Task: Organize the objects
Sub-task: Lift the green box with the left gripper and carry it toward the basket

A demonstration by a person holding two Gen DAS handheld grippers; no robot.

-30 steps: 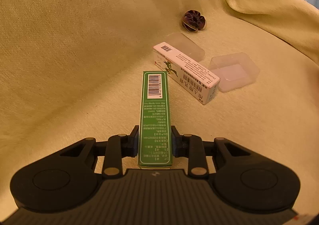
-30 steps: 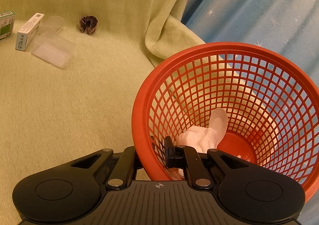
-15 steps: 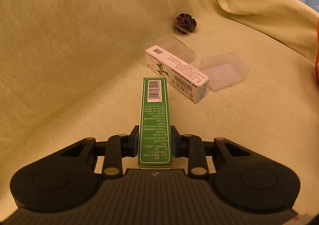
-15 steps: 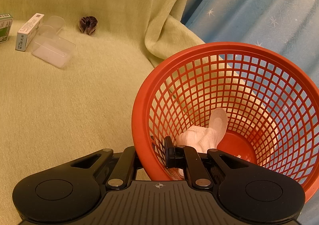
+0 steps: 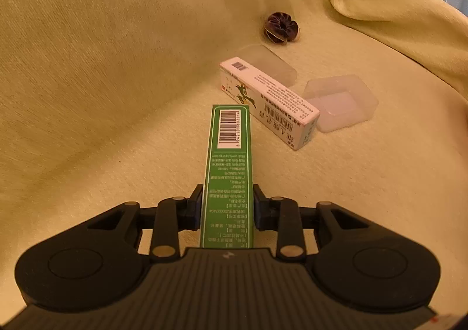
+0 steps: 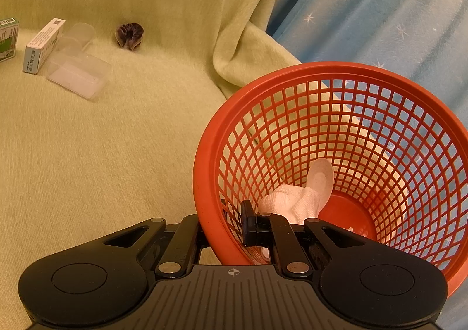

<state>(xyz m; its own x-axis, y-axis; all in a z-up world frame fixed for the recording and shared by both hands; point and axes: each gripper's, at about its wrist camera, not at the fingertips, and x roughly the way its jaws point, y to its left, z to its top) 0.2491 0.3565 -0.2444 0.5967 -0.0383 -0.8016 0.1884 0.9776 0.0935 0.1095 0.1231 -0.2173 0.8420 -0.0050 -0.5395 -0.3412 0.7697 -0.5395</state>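
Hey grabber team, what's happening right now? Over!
Left hand-held gripper shut on green box. Right hand-held gripper clamps orange basket wall. White box lies ahead, clear of it.

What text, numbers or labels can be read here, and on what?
Green box, held by the left gripper: barcode and rows of Chinese print, upside down, too small to read.
White box: barcodes and Chinese print, large characters blurred, not legible.
Red basket, gripped by the right gripper: no text.

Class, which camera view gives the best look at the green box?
The left wrist view: the green box fills the centre, gripped by the left gripper, barcode readable. The right wrist view shows only a cropped sliver of it at the left edge.
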